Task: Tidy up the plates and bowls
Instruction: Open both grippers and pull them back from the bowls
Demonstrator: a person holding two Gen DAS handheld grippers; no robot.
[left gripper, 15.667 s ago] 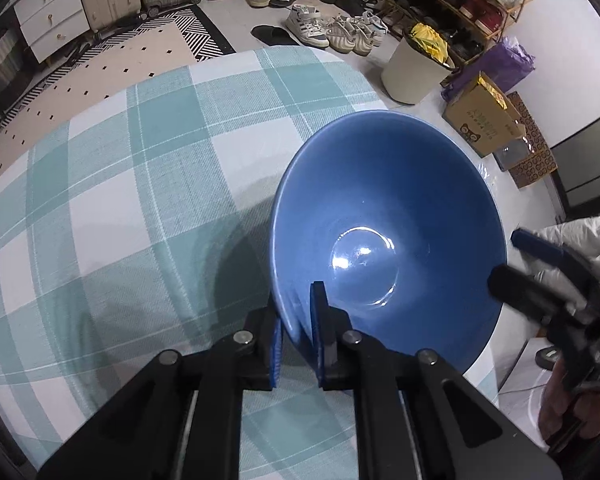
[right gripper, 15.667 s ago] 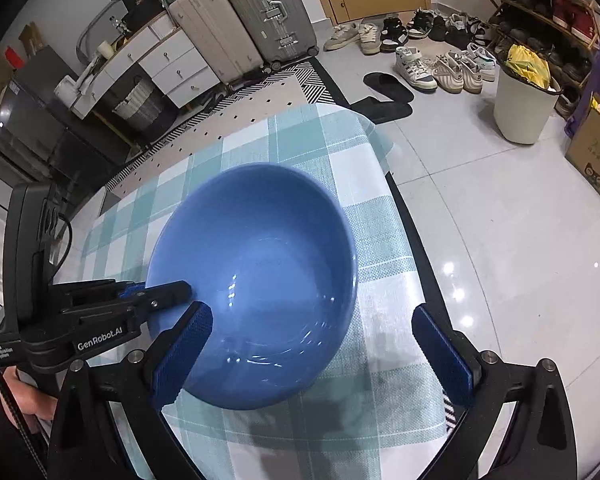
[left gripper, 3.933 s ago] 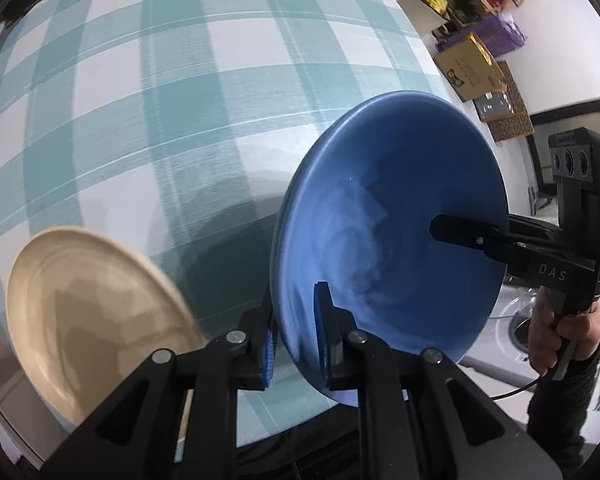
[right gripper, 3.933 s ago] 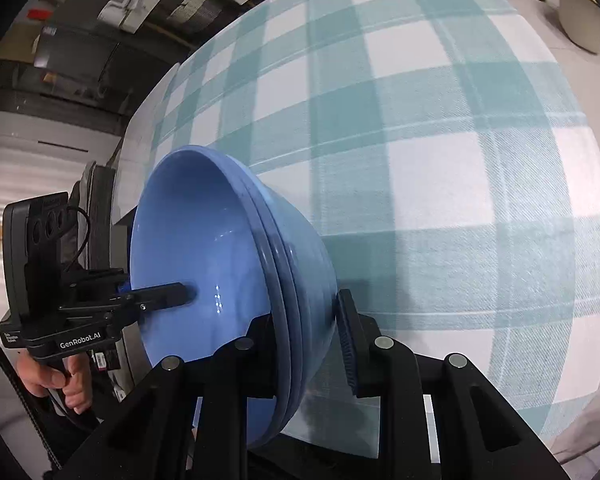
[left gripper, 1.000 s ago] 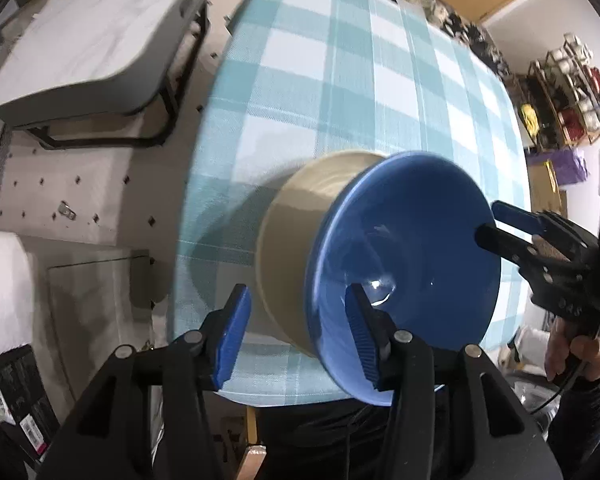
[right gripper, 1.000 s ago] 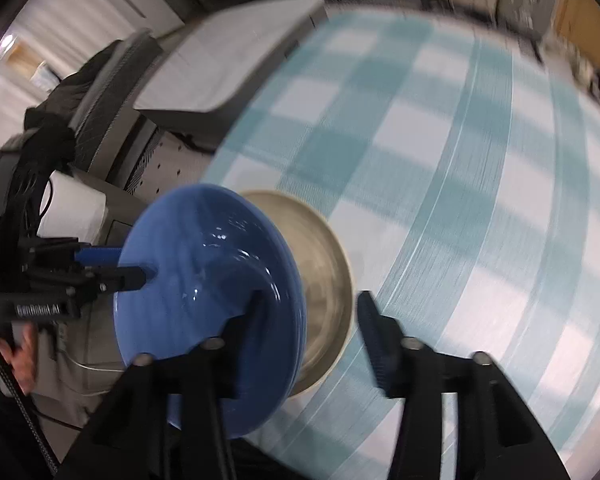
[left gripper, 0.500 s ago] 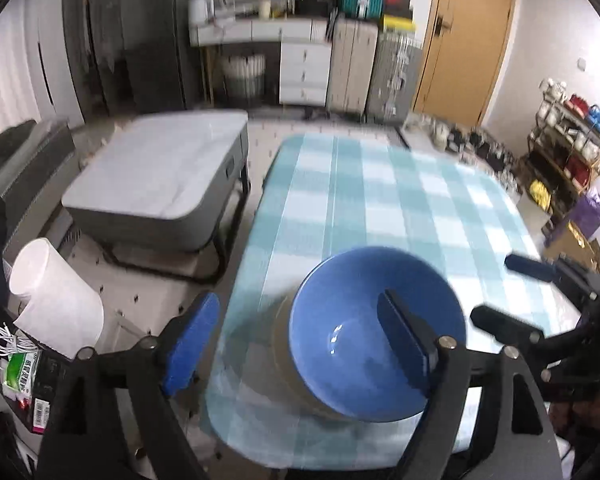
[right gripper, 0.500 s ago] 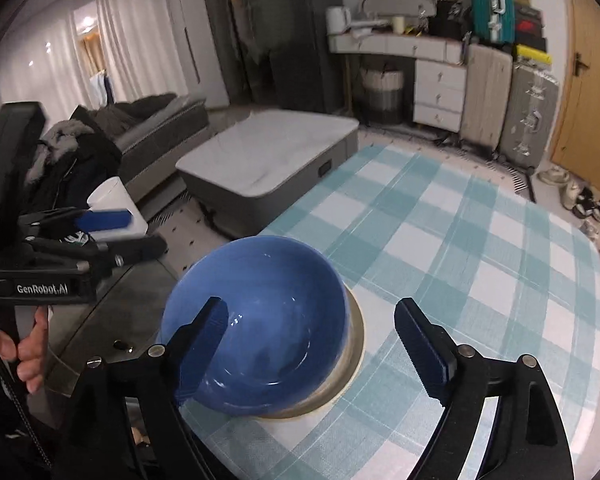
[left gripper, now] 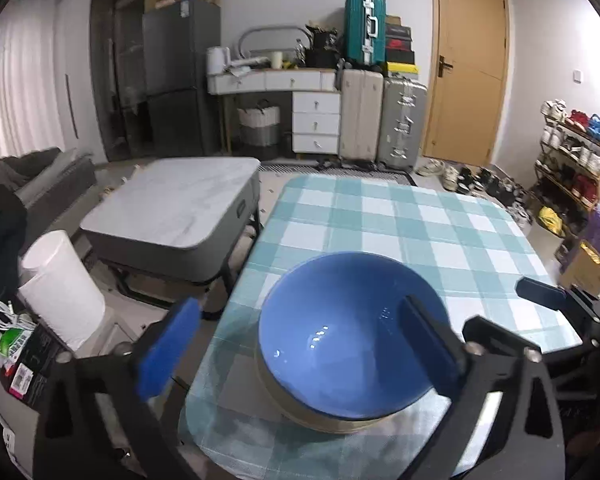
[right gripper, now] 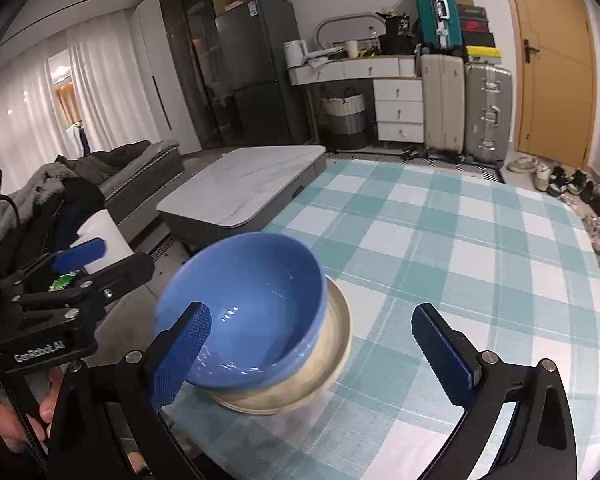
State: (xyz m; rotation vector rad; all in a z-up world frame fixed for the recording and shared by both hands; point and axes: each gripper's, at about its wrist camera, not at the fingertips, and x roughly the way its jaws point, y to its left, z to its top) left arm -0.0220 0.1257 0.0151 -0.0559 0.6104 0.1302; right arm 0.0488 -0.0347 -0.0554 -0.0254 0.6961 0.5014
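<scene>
A blue bowl (left gripper: 348, 340) sits stacked on a beige plate (left gripper: 296, 408) at the near left corner of the checked table (left gripper: 420, 232). The bowl (right gripper: 248, 312) and plate (right gripper: 332, 356) also show in the right wrist view. My left gripper (left gripper: 296, 348) is open and empty, raised in front of the bowl, its jaws wide apart. My right gripper (right gripper: 312, 344) is open and empty, just to the right of the stack. The left gripper also shows at the left of the right wrist view (right gripper: 80, 260).
A grey marble-topped coffee table (left gripper: 172, 208) stands left of the table, with a white bin (left gripper: 60, 288) near it. Suitcases (left gripper: 380, 116), drawers and a door are at the back. A shoe rack (left gripper: 572, 156) and boxes stand at the right.
The bowl stack was carried by both grippers onto the beige plate. Both grippers let go, opened wide and drew back and up from the stack.
</scene>
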